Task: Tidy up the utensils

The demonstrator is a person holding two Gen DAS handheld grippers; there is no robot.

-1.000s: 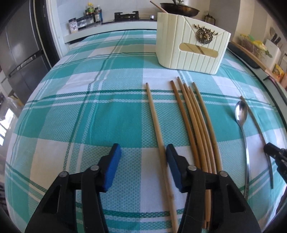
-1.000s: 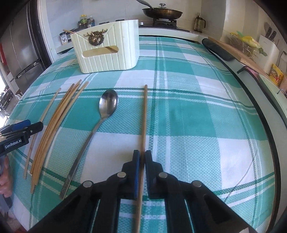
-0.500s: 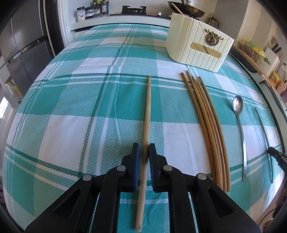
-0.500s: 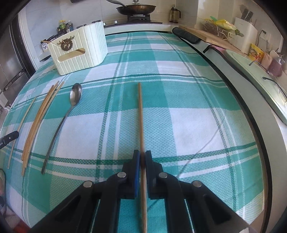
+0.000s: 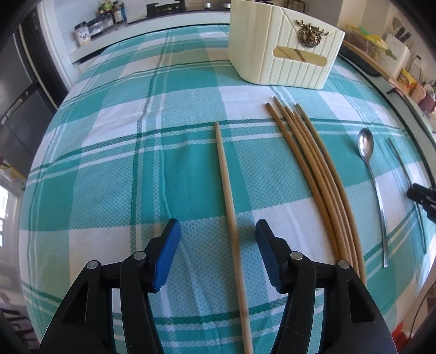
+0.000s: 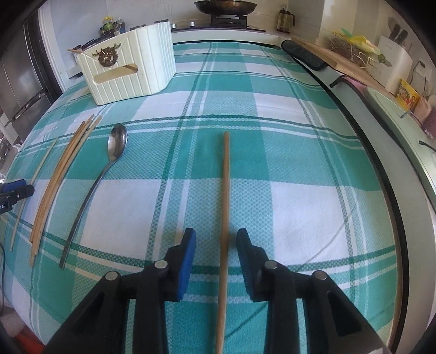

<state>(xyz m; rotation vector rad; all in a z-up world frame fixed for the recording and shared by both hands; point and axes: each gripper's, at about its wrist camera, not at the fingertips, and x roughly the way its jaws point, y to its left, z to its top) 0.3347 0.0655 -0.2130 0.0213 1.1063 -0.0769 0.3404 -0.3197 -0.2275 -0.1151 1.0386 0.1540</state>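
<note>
My left gripper (image 5: 218, 228) points down at the checked cloth, its jaws opening. A single wooden chopstick (image 5: 224, 174) lies flat between the blue pads, and neither pad touches it. To its right lie a bundle of several chopsticks (image 5: 313, 163) and a metal spoon (image 5: 373, 177). My right gripper (image 6: 215, 235) is also opening, with another chopstick (image 6: 226, 177) lying loose between its pads. The spoon (image 6: 109, 163) and the bundle (image 6: 60, 174) are to its left. A cream ribbed holder (image 5: 283, 54) (image 6: 130, 73) stands at the far side with a stick inside.
A dark table edge (image 6: 381, 174) curves along the right, with a counter and a cutting board (image 6: 321, 51) beyond it. A stove with a pan (image 6: 226, 5) and spice jars (image 5: 109, 11) sit behind the table. A fridge (image 6: 19, 81) stands at the left.
Half a second ago both grippers were shut on their chopsticks; both pairs of jaws have now parted and the sticks lie free on the cloth. The left one had closed just before.
</note>
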